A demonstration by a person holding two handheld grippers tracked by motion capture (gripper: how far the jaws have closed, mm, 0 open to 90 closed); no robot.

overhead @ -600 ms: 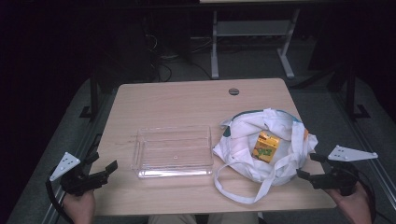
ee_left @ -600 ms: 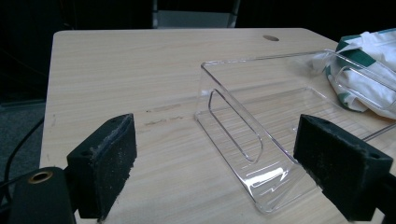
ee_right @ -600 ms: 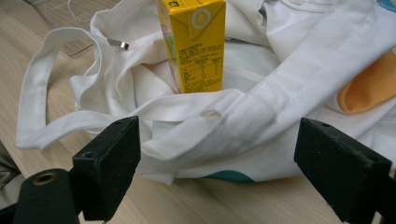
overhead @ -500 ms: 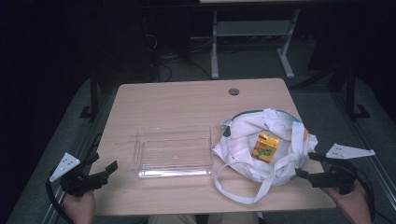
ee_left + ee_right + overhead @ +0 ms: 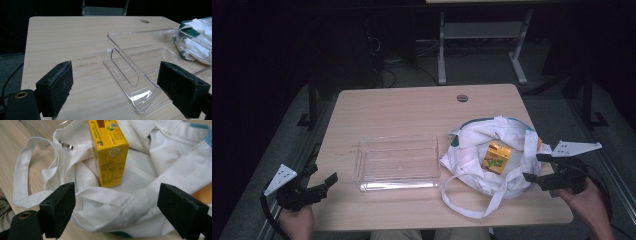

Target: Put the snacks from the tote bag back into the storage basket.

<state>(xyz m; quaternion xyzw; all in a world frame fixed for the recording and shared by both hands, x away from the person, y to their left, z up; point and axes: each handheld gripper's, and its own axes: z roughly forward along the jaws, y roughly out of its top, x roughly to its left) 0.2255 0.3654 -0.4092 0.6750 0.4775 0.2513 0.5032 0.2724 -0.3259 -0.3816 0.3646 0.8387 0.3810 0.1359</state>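
your right gripper (image 5: 533, 167) hovers at the near right edge of the pale wooden counter (image 5: 402, 107), jaws spread wide with nothing between them, just beside the crumpled white cloth bag (image 5: 512, 132). your left gripper (image 5: 323, 177) sits at the near left edge, jaws also wide and bare. beyond the right jaws, the yellow juice carton (image 5: 109, 150) lies on the bag. left of the bag rests the clear plastic tray (image 5: 397, 161).

Both grippers, left (image 5: 323, 184) and right (image 5: 536, 167), are showing black foam-padded jaws, grey three-cornered plates on top, brass-ringed holes and black trailing cables.
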